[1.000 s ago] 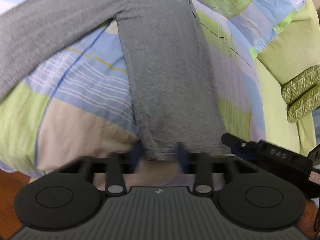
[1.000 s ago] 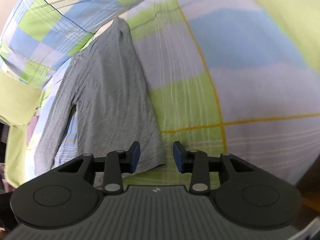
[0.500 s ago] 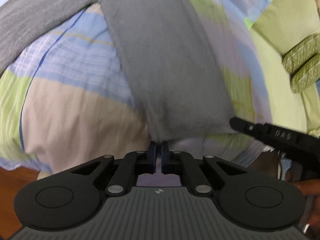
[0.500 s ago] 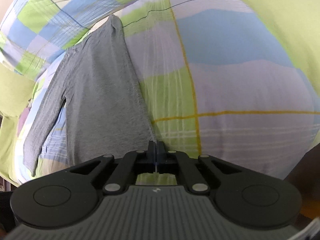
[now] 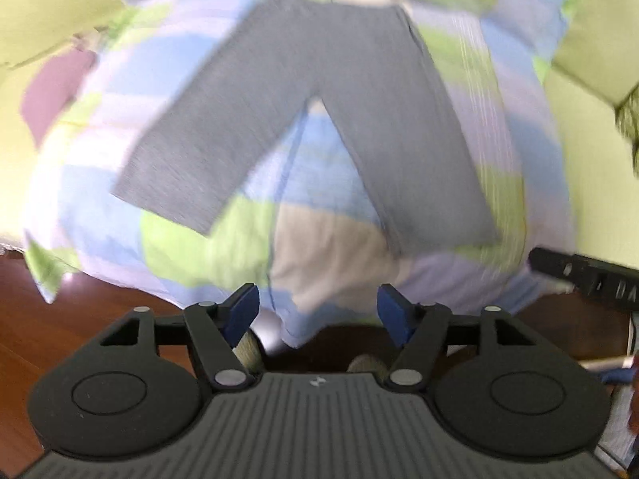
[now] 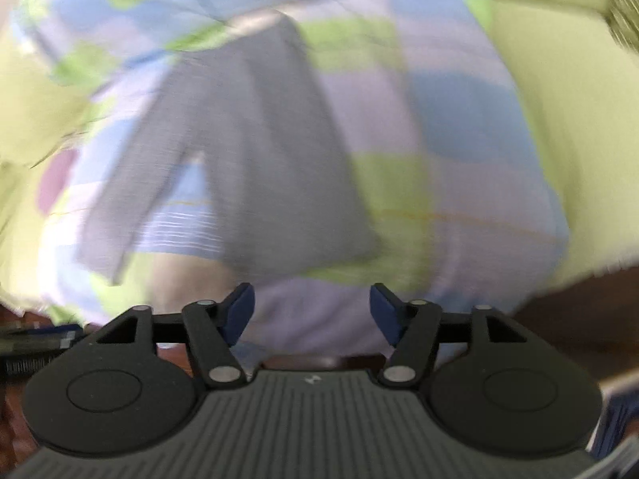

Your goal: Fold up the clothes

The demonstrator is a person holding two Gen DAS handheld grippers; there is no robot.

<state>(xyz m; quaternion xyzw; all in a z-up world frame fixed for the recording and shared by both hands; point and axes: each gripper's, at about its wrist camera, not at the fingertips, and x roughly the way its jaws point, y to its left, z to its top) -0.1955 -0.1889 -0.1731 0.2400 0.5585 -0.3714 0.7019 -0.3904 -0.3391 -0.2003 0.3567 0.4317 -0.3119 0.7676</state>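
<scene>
A grey long-sleeved garment (image 5: 359,92) lies flat on the checked bed cover (image 5: 199,239), its body running toward me and one sleeve (image 5: 191,151) angled out to the left. It also shows, blurred, in the right wrist view (image 6: 271,151). My left gripper (image 5: 317,311) is open and empty, held back from the bed's near edge, short of the garment's hem. My right gripper (image 6: 309,311) is open and empty, also back from the hem. Part of the right gripper's body (image 5: 587,275) shows at the right edge of the left wrist view.
The bed cover hangs over the near edge above a dark wooden floor (image 5: 60,327). Plain green bedding (image 6: 559,99) lies to the right and a green patterned pillow (image 5: 627,119) at the far right.
Both grippers were shut at the garment's hem half a second ago. Now both are open and have pulled back from the bed, and the garment lies flat.
</scene>
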